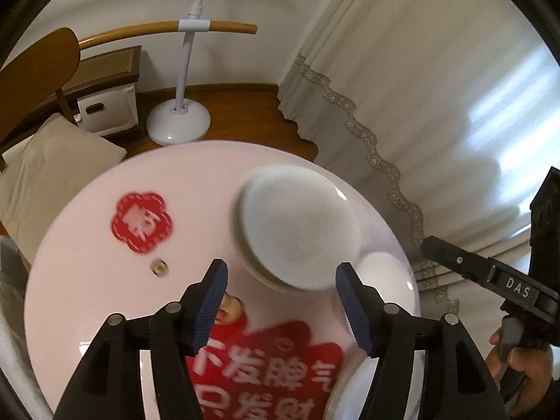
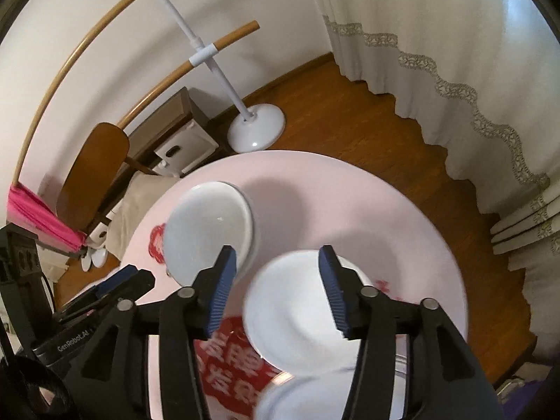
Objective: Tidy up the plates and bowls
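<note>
A pale bowl (image 1: pixel 297 227), blurred and seemingly nested in a second one, sits on the round pink table (image 1: pixel 87 262). My left gripper (image 1: pixel 281 280) hovers over its near edge, open, with nothing between the pads. A white plate (image 1: pixel 385 273) lies to the bowl's right, and another white dish (image 1: pixel 353 385) lies nearer me. In the right wrist view the bowl (image 2: pixel 210 227) is at the left and the white plate (image 2: pixel 290 311) is under my right gripper (image 2: pixel 278 262), which is open and empty. A further dish (image 2: pixel 297 399) shows at the bottom edge.
The table (image 2: pixel 350 203) carries red decals (image 1: pixel 141 222). A person's hand (image 1: pixel 507 360) holds the right gripper (image 1: pixel 430 246). Beyond the table are a wooden chair (image 2: pixel 94 175), a white stand base (image 2: pixel 255 131), a curtain (image 2: pixel 472 70) and wooden floor.
</note>
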A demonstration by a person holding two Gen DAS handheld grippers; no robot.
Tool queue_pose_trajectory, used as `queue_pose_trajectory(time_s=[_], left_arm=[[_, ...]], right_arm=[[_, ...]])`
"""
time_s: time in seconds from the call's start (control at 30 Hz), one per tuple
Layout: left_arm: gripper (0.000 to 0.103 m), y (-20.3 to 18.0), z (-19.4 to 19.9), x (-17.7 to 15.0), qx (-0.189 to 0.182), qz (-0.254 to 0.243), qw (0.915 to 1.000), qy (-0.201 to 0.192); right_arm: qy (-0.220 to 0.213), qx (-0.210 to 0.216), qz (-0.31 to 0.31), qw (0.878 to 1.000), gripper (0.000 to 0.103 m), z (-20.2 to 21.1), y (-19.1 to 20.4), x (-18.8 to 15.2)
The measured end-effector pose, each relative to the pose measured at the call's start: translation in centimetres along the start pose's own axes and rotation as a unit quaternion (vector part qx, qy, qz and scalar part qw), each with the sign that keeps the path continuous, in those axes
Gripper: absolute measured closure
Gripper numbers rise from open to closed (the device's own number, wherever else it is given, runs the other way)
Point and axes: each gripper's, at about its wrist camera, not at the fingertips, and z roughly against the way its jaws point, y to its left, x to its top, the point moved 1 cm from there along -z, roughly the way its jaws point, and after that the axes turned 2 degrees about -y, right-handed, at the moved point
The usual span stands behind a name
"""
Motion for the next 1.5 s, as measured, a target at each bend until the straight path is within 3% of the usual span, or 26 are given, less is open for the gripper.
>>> queue_pose_trajectory(time_s=[0.17,0.33,0.67,0.77,0.83,1.0,1.1,1.2,1.5], left_arm=[[0.043,-4.3,-0.8,-3.2,0.008,0.013,0.9998,0.015],[0.042,-7.6,-2.7,-5.2,0.023,0.032,0.9989,0.024],[0.045,-10.9,-6.8,-5.7,0.068,0.039,0.9957,0.049],[0.057,-11.4,-7.6,-5.6,0.07,0.041,0.9949,0.06],[0.063,-11.6,-7.7,-5.5,0.072,0.039,0.9947,0.062],[0.076,-11.9,-8.4,-5.3,0.073,0.033,0.9944,0.068],[0.085,-11.6,-8.6,-5.1,0.079,0.032,0.9941,0.068],[0.091,-11.2,-8.4,-5.1,0.071,0.033,0.9946,0.068],[0.092,-12.6,-6.4,-5.1,0.044,0.009,0.9977,0.05]], right_arm=[[0.015,0.016,0.01,1.0,0.047,1.6,-4.2,-0.5],[0.058,0.029,0.037,0.997,0.047,0.7,-7.5,-0.9],[0.12,0.065,0.069,0.988,0.047,-3.9,-8.5,-1.5],[0.135,0.072,0.075,0.985,0.047,-5.2,-8.3,-1.5],[0.144,0.075,0.079,0.984,0.052,-6.0,-8.4,-1.5],[0.163,0.088,0.081,0.979,0.081,-7.1,-8.3,-1.7],[0.164,0.09,0.083,0.979,0.093,-7.3,-8.3,-1.8],[0.165,0.089,0.079,0.979,0.095,-7.3,-8.4,-1.9],[0.145,0.071,0.088,0.983,0.095,-4.6,-8.4,-1.3]])
